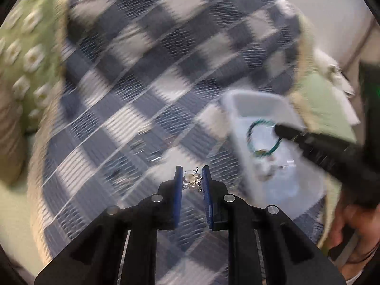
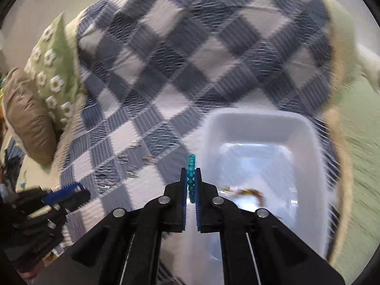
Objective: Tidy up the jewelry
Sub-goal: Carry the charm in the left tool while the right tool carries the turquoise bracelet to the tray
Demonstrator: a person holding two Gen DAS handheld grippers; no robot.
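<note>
Checked blanket (image 2: pixel 190 47) spread over bed, filling most of both views. White tray (image 2: pixel 256 128) seen lower right of right wrist view, a few pieces already inside. Loose jewelry (image 2: pixel 133 163) scattered on blanket, centre left, blurred. Right gripper (image 2: pixel 191 185): jaws clamped on teal bead bracelet (image 2: pixel 191 166), just beside tray rim. Left gripper (image 1: pixel 192 180): jaws clamped on pearl brooch (image 1: pixel 192 181). Risk judged: bracelet held edge-on by few beads, may slip; brooch pinched at jaw tips, may twist free onto blanket.

I see glossy pearls and shiny metal on the brooch (image 1: pixel 192 182) in my left gripper (image 1: pixel 192 178), translucent teal beads (image 2: pixel 191 180), a smooth white plastic tray (image 2: pixel 258 128) beyond, woven checked cloth (image 2: pixel 190 54)
</note>
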